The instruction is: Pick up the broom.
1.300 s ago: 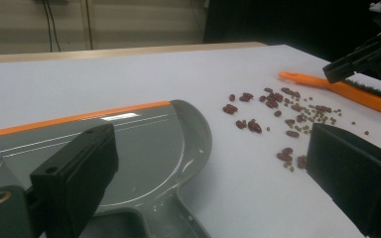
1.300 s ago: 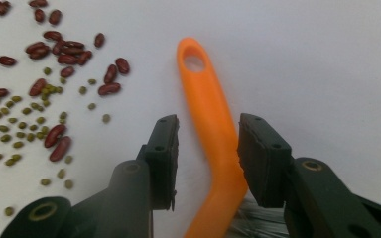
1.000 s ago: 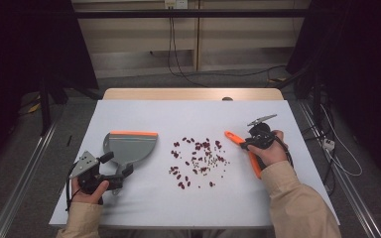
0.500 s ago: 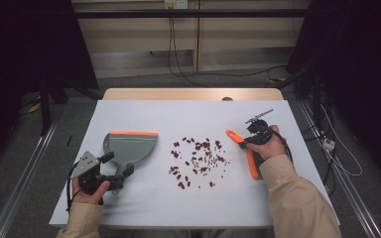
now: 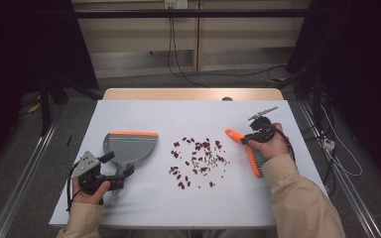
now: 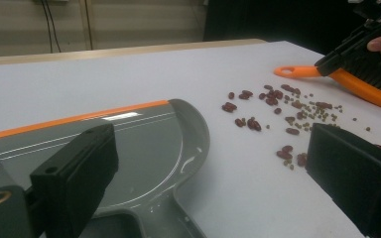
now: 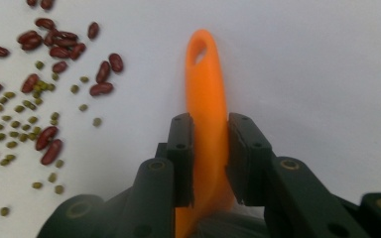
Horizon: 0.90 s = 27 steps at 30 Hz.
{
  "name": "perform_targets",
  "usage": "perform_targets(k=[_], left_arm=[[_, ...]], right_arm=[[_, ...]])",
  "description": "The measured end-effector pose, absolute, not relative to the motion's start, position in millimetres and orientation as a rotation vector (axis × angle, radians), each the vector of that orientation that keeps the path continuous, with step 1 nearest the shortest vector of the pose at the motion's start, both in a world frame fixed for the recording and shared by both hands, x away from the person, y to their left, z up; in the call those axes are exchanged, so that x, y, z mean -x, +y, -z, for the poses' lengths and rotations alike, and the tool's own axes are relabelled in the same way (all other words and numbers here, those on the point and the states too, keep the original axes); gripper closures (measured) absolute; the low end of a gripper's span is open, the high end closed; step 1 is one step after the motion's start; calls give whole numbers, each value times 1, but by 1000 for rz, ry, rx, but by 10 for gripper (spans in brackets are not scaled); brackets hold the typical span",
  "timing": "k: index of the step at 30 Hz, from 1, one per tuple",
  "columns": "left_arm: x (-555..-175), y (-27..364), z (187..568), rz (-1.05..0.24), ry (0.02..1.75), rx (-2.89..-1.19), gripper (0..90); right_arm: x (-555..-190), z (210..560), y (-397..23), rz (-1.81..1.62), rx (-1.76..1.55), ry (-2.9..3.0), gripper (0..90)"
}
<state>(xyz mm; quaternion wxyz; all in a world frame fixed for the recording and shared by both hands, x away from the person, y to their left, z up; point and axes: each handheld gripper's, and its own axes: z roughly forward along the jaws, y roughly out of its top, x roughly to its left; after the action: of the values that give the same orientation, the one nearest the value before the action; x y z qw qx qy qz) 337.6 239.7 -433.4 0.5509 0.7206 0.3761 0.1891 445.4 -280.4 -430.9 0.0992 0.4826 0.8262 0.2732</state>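
- Evidently the high view catches the start of a sweep-up: red beans and small green ones (image 5: 198, 158) lie scattered mid-table on the white table (image 5: 144, 213), between a grey dustpan (image 5: 128, 148) at the left and an orange-handled brush (image 5: 248, 151) at the right.
- Compared with a second ago, the right gripper (image 5: 252, 137) has edged in over the brush handle and its jaws have just been closing with that handle between them. The brush itself lies where it lay, bristle end toward the person, so nothing has been lifted yet.
- The left gripper (image 5: 120, 171) sits at the near end of the dustpan and has kept its place.
- From the left gripper view, its two black jaws stand wide apart, unclenched. The dustpan (image 6: 129, 144) lies flat with its handle running down between them, untouched by either pad as far as the close, cropped angle lets me judge. The beans (image 6: 283, 109) lie beyond its rim, and the brush (image 6: 357, 87) is farther off.
- From the right gripper view, both pads press the sides of the orange handle (image 7: 206, 94): clamped on the brush, the hanging hole pointing away, the beans (image 7: 44, 69) to the left.
- My reading: the brush is now secured, so sweeping can follow once the dustpan is gripped too.
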Motion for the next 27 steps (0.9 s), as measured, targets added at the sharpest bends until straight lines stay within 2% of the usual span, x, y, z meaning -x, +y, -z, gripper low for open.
perform_targets(k=[11,20,27], left_arm=[[-339,240,435,-436,896,-1708,60],[-340,239,436,-434,891,-1726,60],[-338,241,435,-448,895,-1718,60]], right_arm=[[-455,436,-276,-594,-1282,2572,664],[-468,438,-272,-494,-1348,2632,706],[-465,438,-272,-507,-1359,2611,710]])
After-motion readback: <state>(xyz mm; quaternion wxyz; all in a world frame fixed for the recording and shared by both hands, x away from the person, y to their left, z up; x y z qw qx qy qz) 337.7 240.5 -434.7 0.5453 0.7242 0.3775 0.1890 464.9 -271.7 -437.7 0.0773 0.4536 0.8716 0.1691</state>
